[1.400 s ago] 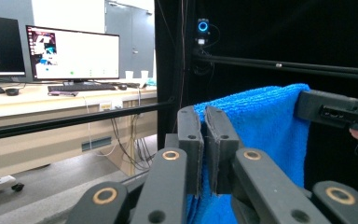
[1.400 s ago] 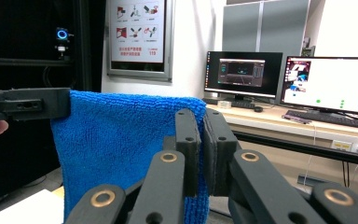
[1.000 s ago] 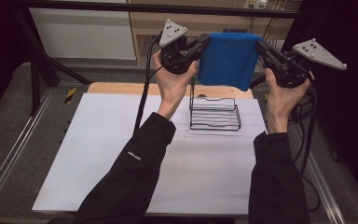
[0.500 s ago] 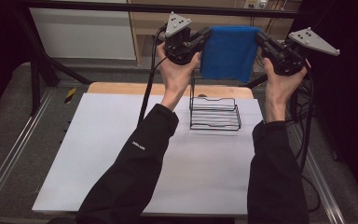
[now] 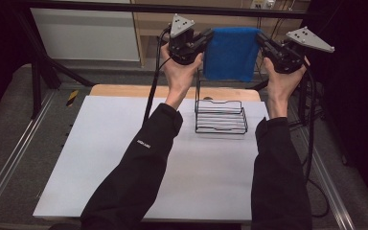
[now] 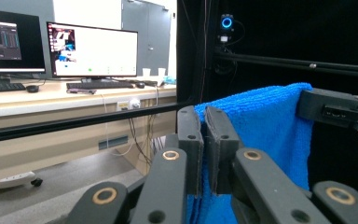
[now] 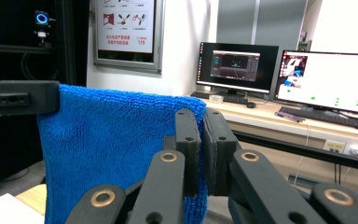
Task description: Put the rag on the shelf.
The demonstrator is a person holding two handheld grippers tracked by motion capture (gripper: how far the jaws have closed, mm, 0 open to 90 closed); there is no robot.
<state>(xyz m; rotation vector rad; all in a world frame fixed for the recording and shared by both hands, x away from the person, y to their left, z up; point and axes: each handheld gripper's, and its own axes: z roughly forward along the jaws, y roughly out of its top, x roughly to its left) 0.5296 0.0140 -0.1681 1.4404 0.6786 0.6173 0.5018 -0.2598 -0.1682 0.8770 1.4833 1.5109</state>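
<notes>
A white-topped table (image 5: 124,158) stood before a desk with monitors (image 6: 93,49). A black wire rack (image 5: 220,116) sat under the blue towel (image 5: 230,53), which hung stretched in the air between the left gripper (image 5: 207,37) and right gripper (image 5: 261,40), each clamped on a top corner.

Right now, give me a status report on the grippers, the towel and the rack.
Left gripper and right gripper both shut on the blue towel's top corners. Towel hangs spread between them, above and behind the black wire rack. Nothing between towel and rack.
</notes>
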